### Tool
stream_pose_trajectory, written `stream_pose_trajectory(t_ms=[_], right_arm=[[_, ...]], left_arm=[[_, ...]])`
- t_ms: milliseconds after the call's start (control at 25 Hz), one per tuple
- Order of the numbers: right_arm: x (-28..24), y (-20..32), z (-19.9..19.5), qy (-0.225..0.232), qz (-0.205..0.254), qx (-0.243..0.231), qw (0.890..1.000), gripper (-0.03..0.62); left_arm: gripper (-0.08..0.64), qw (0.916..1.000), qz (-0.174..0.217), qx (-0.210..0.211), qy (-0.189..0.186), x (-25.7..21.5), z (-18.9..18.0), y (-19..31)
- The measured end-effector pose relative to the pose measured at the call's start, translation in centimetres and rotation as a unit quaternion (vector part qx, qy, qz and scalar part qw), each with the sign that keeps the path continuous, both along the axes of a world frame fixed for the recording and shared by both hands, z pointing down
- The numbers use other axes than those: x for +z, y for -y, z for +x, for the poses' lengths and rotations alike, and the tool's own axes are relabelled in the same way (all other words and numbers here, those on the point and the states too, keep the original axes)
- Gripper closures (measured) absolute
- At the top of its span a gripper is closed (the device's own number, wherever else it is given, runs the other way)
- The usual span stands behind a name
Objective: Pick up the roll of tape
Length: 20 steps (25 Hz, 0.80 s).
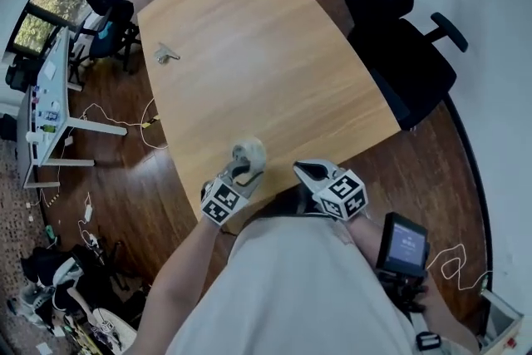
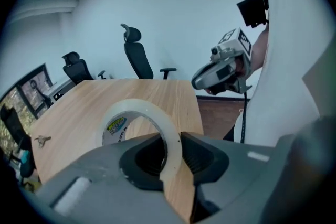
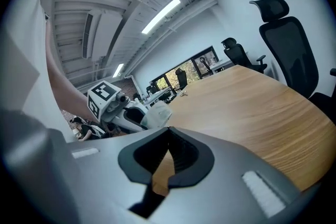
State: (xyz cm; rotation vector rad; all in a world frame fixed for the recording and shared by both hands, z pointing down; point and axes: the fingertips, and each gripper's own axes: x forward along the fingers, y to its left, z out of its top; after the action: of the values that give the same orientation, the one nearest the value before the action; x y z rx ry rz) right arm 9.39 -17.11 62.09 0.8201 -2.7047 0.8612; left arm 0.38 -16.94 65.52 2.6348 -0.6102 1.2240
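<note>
Left gripper (image 2: 169, 149) is pinching the roll of tape (image 2: 152, 110) by its wall, one jaw sitting inside the ring and the other outside, with the roll standing upright in the grip. It's holding the roll in the air over the near end of the wooden table (image 1: 266, 54), close in front of the person. Right gripper (image 3: 168, 136) is hanging just beside it at that same table edge, its jaws pressing together with nothing between them.
</note>
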Motion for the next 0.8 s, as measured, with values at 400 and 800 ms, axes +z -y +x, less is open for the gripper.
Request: stream_pose_trajectory(t_ms=[400, 800], right_arm=[[-2.2, -1.2, -3.5, 0.001, 0.035, -0.054, 0.998, 0.586], [-4.0, -5.8, -9.2, 0.004, 0.065, -0.080, 0.995, 0.586]], left_arm=[[0.460, 0.9678, -0.011, -0.178, -0.178, -4.6, -2.3, -4.3], [0.459, 0.9427, 0.048, -0.231, -0.236, -6.1, -9.1, -8.5]])
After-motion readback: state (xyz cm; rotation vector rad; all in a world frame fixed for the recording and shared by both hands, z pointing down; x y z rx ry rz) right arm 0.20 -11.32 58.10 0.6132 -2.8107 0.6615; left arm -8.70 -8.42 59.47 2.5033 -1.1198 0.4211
